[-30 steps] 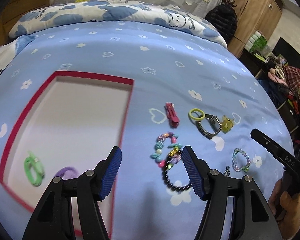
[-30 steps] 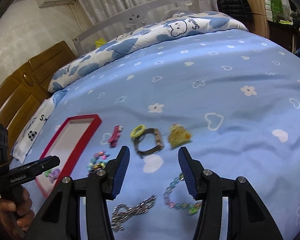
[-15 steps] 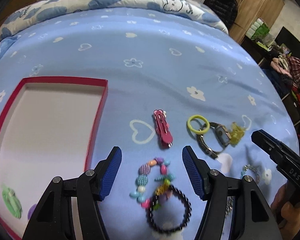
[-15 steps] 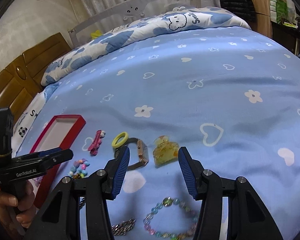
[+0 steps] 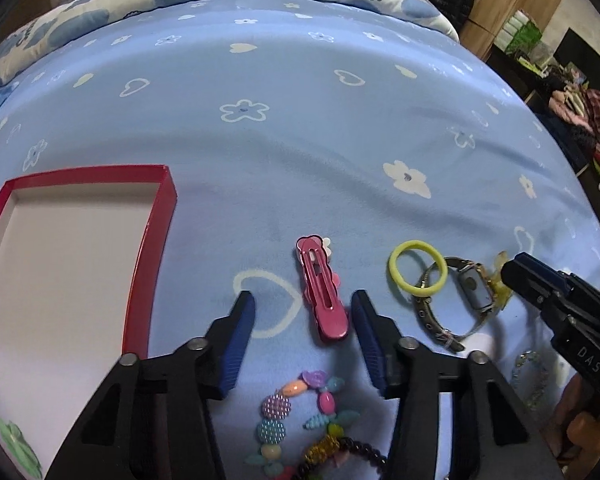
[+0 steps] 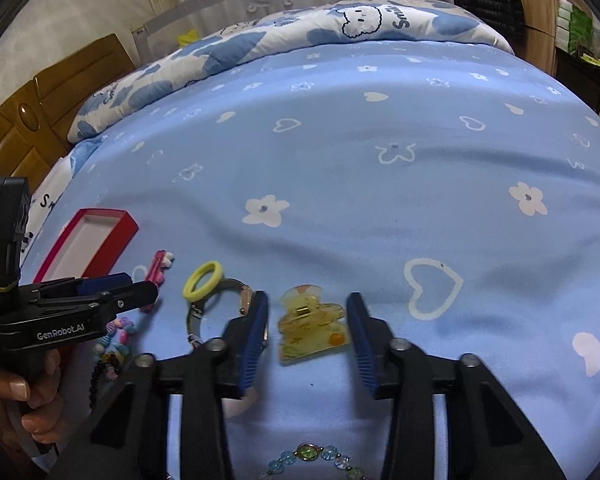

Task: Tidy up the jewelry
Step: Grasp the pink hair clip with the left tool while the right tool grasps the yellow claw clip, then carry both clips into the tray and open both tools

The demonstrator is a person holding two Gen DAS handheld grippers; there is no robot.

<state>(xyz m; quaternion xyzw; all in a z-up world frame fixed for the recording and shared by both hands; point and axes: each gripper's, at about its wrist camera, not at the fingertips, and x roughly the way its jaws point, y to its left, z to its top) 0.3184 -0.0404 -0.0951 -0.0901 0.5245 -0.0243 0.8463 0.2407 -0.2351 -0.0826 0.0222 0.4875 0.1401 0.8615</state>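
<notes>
Left tongs (image 5: 303,312): closing round pink hair clip (image 5: 323,293), pads not yet touching; may snag bedsheet (image 5: 300,140). Right tongs (image 6: 307,316): likewise narrowing on yellow claw clip (image 6: 309,328), lower centre; could skid off.

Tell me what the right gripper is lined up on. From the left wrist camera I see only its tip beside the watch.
Observer: The right gripper straddles a yellow translucent claw clip. Its jaws have just been closing, but neither pad is on the clip yet.
Operator: Is the watch caught between the jaws too?
Observer: No. The watch lies outside the near finger, partly hidden behind it. Only the clip sits in the gap.
</notes>
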